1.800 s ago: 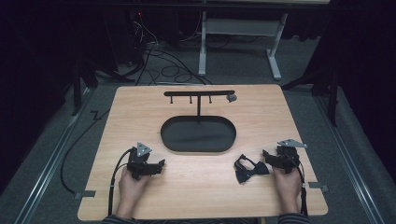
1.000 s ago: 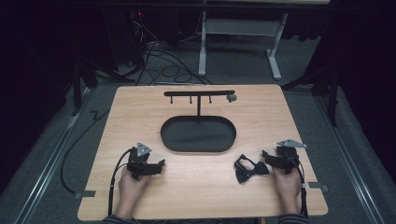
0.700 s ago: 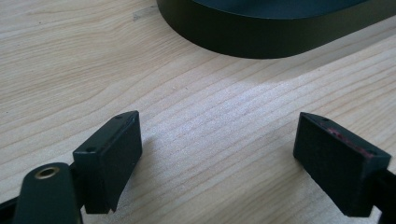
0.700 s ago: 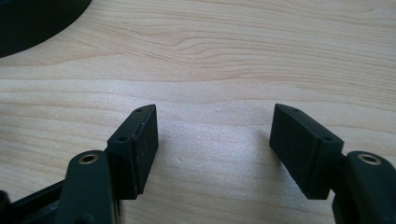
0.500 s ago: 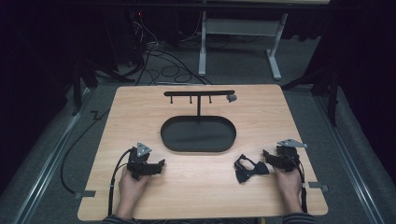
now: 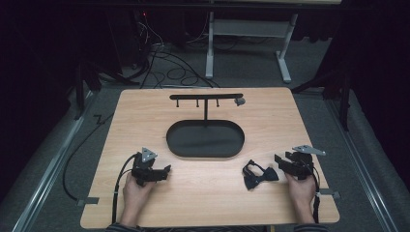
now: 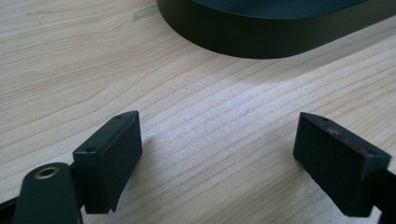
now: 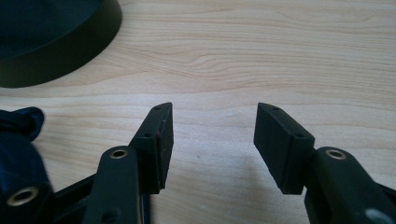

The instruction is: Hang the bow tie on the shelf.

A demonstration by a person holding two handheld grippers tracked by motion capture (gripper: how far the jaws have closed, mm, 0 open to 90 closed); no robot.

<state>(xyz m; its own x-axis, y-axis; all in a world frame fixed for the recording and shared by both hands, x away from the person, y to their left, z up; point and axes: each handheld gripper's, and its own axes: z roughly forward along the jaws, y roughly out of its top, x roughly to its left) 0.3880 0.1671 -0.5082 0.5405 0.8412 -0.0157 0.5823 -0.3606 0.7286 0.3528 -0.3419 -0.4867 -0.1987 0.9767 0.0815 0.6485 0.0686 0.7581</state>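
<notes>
A small dark bow tie (image 6: pixel 259 175) lies flat on the table (image 6: pixel 145 111), near the front edge on the person's right, just beside the right hand-held gripper (image 6: pixel 281 163) and not yet touched by it. By the look of it the bow tie is light, soft cloth that will fold and droop when lifted, neither fragile nor slippery; its strap may well dangle and catch. The narrow knot at its middle seems the best place to pinch, since the wings would only crumple. The right hand-held gripper's jaws have just been closing, yet they stand partly apart with bare wood between them (the dark blue cloth (image 8: pixel 18 154) sits off to one side of them in the right gripper view, outside the gap). The left hand-held gripper (image 6: pixel 164 170) rests low on the table at the front left, its jaws wide apart and holding nothing. Farther back, in the middle, stands a black oval tray (image 6: pixel 205 139), with a thin post rising from it to a crossbar with small pegs (image 6: pixel 206 96). Nothing lies between the bow tie and the right hand-held gripper, and the tray is well clear of both.
</notes>
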